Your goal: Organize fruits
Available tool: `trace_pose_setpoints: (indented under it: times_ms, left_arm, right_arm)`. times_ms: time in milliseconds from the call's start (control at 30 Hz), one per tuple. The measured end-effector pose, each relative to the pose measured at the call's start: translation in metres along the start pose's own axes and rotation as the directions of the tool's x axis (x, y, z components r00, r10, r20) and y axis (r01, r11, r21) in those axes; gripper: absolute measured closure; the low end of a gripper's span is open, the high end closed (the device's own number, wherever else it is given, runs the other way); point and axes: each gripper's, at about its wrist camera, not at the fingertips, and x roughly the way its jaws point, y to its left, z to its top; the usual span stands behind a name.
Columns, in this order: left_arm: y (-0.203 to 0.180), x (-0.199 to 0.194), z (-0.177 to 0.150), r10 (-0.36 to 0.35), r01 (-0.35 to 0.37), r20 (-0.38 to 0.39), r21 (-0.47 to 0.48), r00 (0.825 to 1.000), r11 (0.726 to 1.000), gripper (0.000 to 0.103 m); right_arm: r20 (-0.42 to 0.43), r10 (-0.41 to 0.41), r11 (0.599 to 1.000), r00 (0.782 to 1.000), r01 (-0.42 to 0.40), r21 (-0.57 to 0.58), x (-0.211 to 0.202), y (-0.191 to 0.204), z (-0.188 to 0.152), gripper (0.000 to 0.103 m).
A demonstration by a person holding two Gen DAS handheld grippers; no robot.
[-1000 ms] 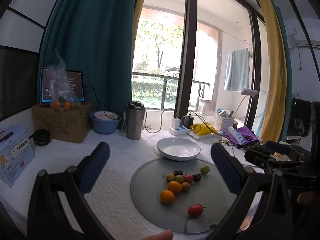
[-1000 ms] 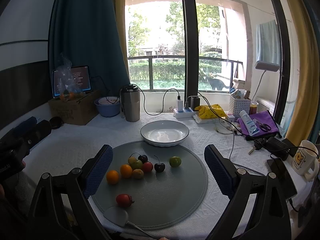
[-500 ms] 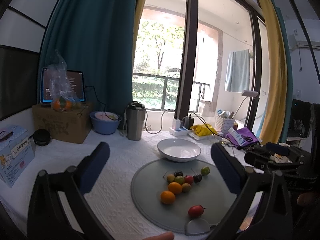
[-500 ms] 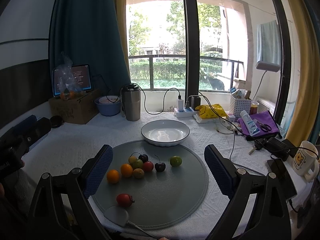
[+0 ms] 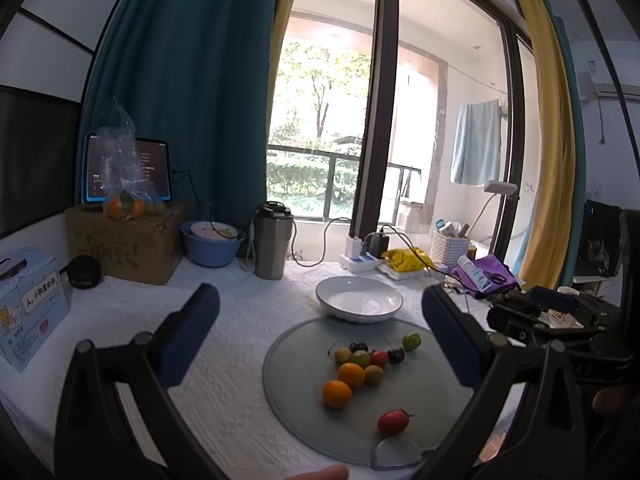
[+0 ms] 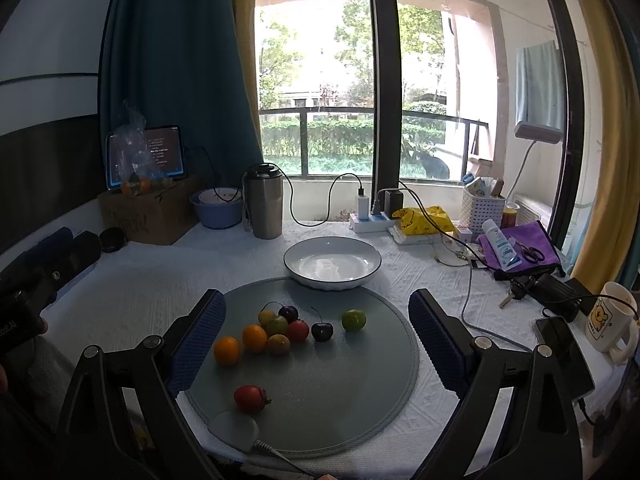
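Note:
Several small fruits lie on a round grey mat (image 6: 352,392): two oranges (image 6: 227,350), a red tomato (image 6: 251,398), a green lime (image 6: 353,319), dark cherries (image 6: 322,331) and a cluster of small ones. An empty white bowl (image 6: 332,263) stands just behind the mat. My right gripper (image 6: 316,340) is open and empty, held above the mat's front. My left gripper (image 5: 320,344) is open and empty, above the cloth left of the mat (image 5: 304,400). The same fruits (image 5: 352,374) and bowl (image 5: 359,304) show in the left wrist view.
A steel tumbler (image 6: 263,206), blue basin (image 6: 216,208) and cardboard box (image 6: 148,216) stand at the back left. A power strip (image 6: 372,220), white basket (image 6: 482,208), purple cloth (image 6: 520,252), phone (image 6: 560,344) and bear mug (image 6: 610,322) crowd the right side. A blue carton (image 5: 28,304) sits far left.
Both grippers have stayed almost still and open. The fruits and bowl have not moved.

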Motion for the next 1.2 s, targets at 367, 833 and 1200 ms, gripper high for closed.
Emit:
trace_pose_setpoints:
  times_ms: [367,833,1200]
  left_arm:
    - [0.006,0.017,-0.023,0.014,-0.016,-0.088,-0.013,0.996,1.000,0.001]
    - [0.030,0.077,-0.087,0.007,-0.031,-0.350,-0.064,0.937,0.997,0.002]
    - [0.012,0.114,-0.104,-0.046,0.023,-0.475,-0.054,0.879,0.998,0.002]
  right_arm:
    - [-0.104,0.060,0.998,0.993,-0.061,-0.002,0.027,0.008,-0.019,0.008]
    - [-0.388,0.180,0.983,0.904,-0.180,0.036,0.107,0.034,-0.072,0.028]
    - [-0.463,0.250,0.963,0.851,-0.267,0.028,0.125,0.044,-0.086,0.063]
